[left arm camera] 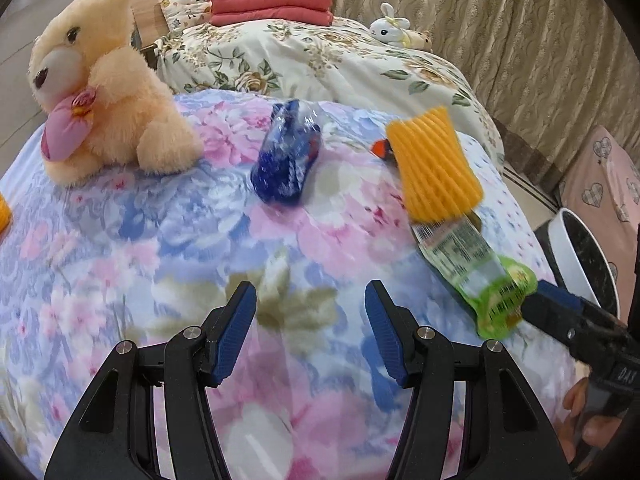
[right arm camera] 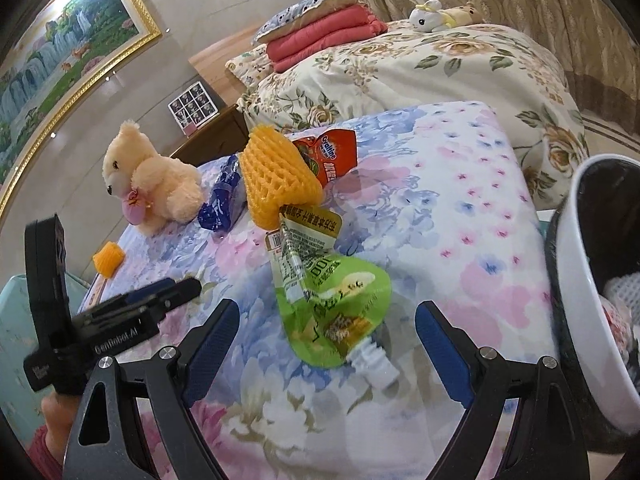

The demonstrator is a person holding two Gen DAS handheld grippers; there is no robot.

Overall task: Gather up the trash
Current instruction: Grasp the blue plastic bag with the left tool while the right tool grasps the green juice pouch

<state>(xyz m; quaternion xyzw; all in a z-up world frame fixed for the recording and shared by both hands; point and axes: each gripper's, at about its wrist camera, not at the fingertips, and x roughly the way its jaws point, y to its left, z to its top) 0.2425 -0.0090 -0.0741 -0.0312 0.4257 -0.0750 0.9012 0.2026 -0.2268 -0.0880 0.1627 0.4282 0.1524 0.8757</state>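
A green spouted drink pouch (right arm camera: 332, 304) lies flat on the floral bedspread (right arm camera: 460, 208). My right gripper (right arm camera: 328, 314) is open wide, one finger on each side of the pouch, and the pads are clear of it. Behind the pouch lie a yellow-labelled wrapper (right arm camera: 316, 224), a yellow foam fruit net (right arm camera: 276, 176), a red snack wrapper (right arm camera: 332, 152) and a blue crinkled wrapper (left arm camera: 286, 156). My left gripper (left arm camera: 310, 320) hovers open over bare bedspread, left of the pouch (left arm camera: 480, 276), and holds nothing.
A white bin (right arm camera: 580, 280) with a black liner stands at the bed's right edge and holds some trash. A cream teddy bear (left arm camera: 108, 80) sits at the far left. A small yellow foam piece (right arm camera: 108, 258) lies near the left edge. Folded quilts (left arm camera: 272, 4) are stacked behind.
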